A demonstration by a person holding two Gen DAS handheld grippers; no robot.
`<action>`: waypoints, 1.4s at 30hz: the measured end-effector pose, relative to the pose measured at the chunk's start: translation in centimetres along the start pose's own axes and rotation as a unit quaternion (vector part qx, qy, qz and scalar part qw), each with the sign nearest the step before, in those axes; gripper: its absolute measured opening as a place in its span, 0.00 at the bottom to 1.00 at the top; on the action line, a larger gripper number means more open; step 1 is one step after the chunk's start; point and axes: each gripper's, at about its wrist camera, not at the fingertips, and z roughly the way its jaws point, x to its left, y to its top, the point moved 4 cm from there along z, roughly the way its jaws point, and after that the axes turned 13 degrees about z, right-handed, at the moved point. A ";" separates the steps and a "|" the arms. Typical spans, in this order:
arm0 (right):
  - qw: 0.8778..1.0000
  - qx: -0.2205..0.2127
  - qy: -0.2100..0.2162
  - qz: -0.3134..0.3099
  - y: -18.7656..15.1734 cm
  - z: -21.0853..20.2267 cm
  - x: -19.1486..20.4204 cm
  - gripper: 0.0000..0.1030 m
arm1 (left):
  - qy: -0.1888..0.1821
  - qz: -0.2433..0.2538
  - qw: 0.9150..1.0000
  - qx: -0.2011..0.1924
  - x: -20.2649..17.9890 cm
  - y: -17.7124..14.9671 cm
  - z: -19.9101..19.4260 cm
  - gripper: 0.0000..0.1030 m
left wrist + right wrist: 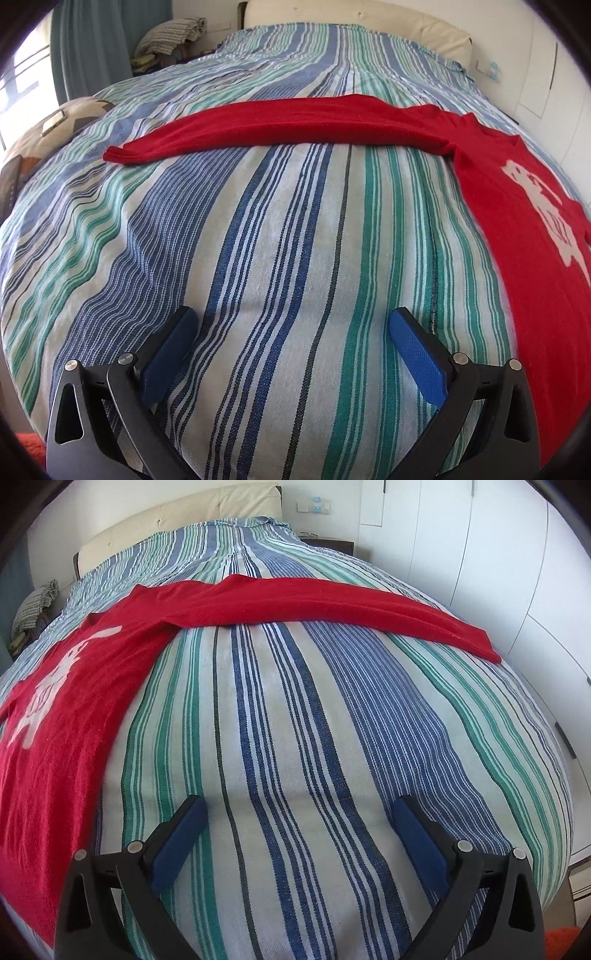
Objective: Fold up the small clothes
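Note:
A red long-sleeved top with a white print lies flat on the striped bedspread. In the left wrist view its body fills the right side and one sleeve stretches left across the bed. In the right wrist view the body lies on the left and the other sleeve runs right. My left gripper is open over bare bedspread, left of the top's body. My right gripper is open over bare bedspread, right of the body. Nothing is between either pair of fingers.
A cream headboard stands at the far end of the bed. White wardrobe doors line the right side. A patterned pillow and a folded checked cloth sit at the left, near a window with a teal curtain.

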 end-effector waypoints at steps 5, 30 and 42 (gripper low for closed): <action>1.000 -0.004 -0.003 -0.002 -0.1 0.0 0.1 0.98 | 0.002 0.002 1.000 0.001 0.0 0.0 0.0 0.99; 1.000 -0.007 -0.006 -0.004 -0.2 0.0 0.2 0.99 | 0.014 0.010 1.000 -0.002 -0.3 0.0 0.0 0.99; 1.000 -0.008 -0.006 -0.003 -0.2 0.0 0.2 0.99 | 0.014 0.011 1.000 -0.002 -0.4 -0.1 0.0 0.99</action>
